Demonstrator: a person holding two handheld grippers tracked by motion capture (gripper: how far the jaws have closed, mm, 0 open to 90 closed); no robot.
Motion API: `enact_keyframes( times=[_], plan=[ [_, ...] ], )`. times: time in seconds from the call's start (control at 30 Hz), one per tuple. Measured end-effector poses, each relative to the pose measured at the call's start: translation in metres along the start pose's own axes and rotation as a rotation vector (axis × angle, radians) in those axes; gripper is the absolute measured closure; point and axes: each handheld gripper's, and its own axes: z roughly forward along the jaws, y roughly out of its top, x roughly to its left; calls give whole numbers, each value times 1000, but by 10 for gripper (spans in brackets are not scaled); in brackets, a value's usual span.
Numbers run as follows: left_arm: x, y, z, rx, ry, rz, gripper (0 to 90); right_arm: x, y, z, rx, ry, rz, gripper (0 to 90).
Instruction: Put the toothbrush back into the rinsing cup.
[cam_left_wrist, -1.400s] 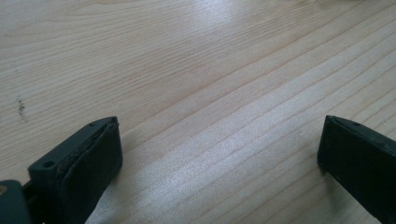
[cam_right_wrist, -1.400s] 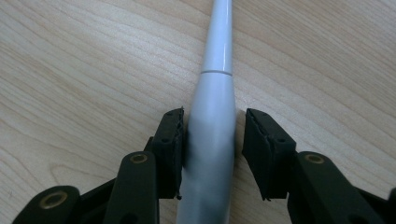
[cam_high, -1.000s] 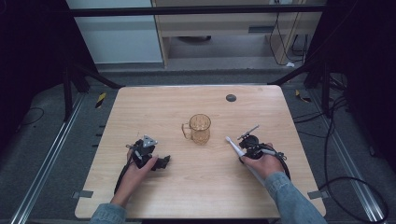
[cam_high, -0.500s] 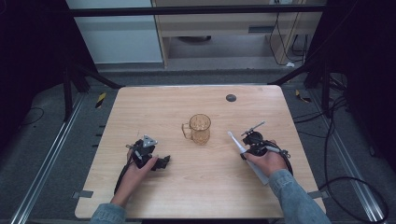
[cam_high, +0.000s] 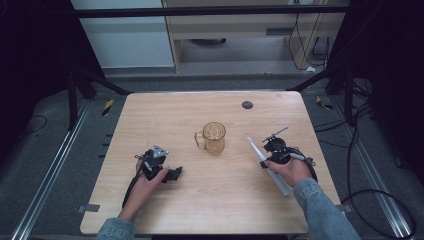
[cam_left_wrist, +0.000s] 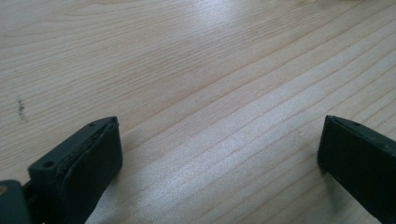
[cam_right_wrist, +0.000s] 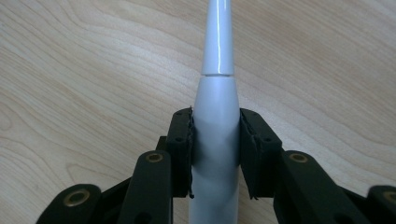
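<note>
A white electric toothbrush (cam_right_wrist: 215, 93) lies slantwise at the right of the wooden table (cam_high: 165, 115), its thin neck pointing away toward the far left. My right gripper (cam_right_wrist: 215, 135) is shut on its thick body, both pads pressed against its sides; in the high view that gripper (cam_high: 265, 161) sits under the person's right hand, with the toothbrush (cam_high: 254, 148) sticking out on both sides of it. My left gripper (cam_high: 176, 173) rests on the table at the left, jaws pointing right. Its jaws (cam_left_wrist: 219, 144) stand wide apart over bare wood, holding nothing.
A clear amber glass mug (cam_high: 214, 137) stands upright in the middle of the table between the two hands, handle to the left. A small dark round disc (cam_high: 247, 104) lies near the far edge. Cables trail from both grippers toward the near edge.
The right hand has shifted slightly to the right and away, carrying the toothbrush with it. The left hand and the mug have stayed put.
</note>
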Motion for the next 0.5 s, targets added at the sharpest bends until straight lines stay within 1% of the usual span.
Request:
enact_keyframes(
  times=[0.1, 0.13, 0.2, 0.3, 0.4, 0.43, 0.47, 0.5],
  plan=[
    [0, 0, 0, 0, 0, 0, 0, 0, 2, -4, -9, 3, -3, 671],
    [0, 0, 0, 0, 0, 0, 0, -1, 5, -8, -16, -3, -13, 671],
    [0, 0, 0, 0, 0, 0, 0, -1, 7, -12, -21, -9, -9, 671],
    [0, 0, 0, 0, 0, 0, 0, -3, 11, -16, -29, -4, -18, 671],
    [0, 0, 0, 0, 0, 0, 0, -3, 14, -19, -34, -8, -8, 671],
    [0, 0, 0, 0, 0, 0, 0, -4, 15, -20, -38, -10, -18, 671],
    [0, 0, 0, 0, 0, 0, 0, -4, 16, -22, -44, -11, -12, 671],
    [0, 0, 0, 0, 0, 0, 0, -5, 19, -25, -61, -9, -12, 671]
  ],
)
